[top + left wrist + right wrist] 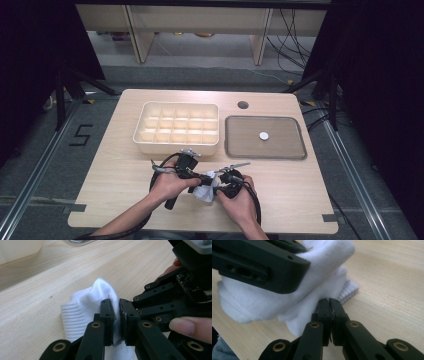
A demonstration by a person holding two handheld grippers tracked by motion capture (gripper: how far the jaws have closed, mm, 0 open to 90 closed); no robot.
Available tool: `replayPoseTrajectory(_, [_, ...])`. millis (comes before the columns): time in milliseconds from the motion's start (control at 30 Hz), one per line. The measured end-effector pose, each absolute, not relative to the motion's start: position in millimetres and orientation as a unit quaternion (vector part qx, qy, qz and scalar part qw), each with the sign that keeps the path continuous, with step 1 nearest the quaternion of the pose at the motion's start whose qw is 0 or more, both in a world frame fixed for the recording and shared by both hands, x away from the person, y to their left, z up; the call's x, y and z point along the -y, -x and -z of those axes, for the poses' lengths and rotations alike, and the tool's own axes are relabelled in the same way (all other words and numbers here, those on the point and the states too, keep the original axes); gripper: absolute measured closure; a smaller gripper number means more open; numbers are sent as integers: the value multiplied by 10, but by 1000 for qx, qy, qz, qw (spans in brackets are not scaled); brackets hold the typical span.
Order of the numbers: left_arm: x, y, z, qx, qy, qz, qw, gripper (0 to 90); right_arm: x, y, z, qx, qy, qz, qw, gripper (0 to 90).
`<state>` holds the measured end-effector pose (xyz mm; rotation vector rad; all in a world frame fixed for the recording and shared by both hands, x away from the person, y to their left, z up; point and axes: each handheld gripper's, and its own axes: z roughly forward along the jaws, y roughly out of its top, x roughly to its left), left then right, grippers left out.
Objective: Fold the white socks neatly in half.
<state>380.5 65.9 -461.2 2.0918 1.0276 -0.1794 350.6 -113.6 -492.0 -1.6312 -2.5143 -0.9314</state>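
A white sock point(205, 191) hangs bunched just above the table's front middle, held between both grippers. My left gripper point(201, 178) comes in from the left, and in the left gripper view its jaws point(117, 303) are pinched on a fold of the sock point(82, 307). My right gripper point(218, 182) meets it from the right. In the right gripper view the right gripper point(328, 301) is shut on a lower edge of the sock point(322, 272), with the left gripper's black jaw lying across the cloth at the upper left.
A cream compartment box point(176, 105) stands at the back of the wooden table point(300, 200). To its right lies a grey tray point(265, 154) with a small white disc point(263, 135) in it. A round hole point(243, 105) sits behind the tray.
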Motion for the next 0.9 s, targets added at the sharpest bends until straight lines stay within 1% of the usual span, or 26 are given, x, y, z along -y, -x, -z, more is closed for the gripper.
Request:
replayPoseTrajectory(233, [-649, -3807, 4639, -403, -823, 72, 394, 812, 1133, -3508, 4939, 808, 507, 301, -4, 880])
replayPoseTrajectory(300, [-643, -3804, 4643, -404, -826, 68, 387, 811, 1126, -3503, 4936, 808, 509, 295, -1, 880])
replayPoseTrajectory(400, [-632, -3806, 4669, -402, -823, 76, 394, 811, 1108, -3497, 4924, 802, 519, 296, 6, 879])
replayPoseTrajectory(633, [-619, -3795, 4688, -404, -829, 65, 381, 810, 1130, -3488, 4923, 805, 514, 298, 5, 860])
replayPoseTrajectory(667, [-621, -3797, 4695, -404, -830, 63, 380, 811, 1146, -3482, 4902, 799, 519, 303, 14, 854])
replayPoseTrajectory(700, [-622, -3799, 4704, -402, -830, 63, 382, 811, 1190, -3488, 4883, 802, 513, 306, 7, 848])
replayPoseTrajectory(733, [-620, -3798, 4713, -402, -828, 66, 386, 811, 1214, -3484, 4839, 793, 524, 310, 10, 844])
replayPoseTrajectory(767, [-616, -3794, 4706, -400, -831, 61, 380, 811, 1272, -3500, 4801, 792, 524, 314, -1, 840])
replayPoseTrajectory(900, [-599, -3784, 4711, -400, -832, 58, 381, 811, 1418, -3583, 4611, 763, 556, 329, -14, 796])
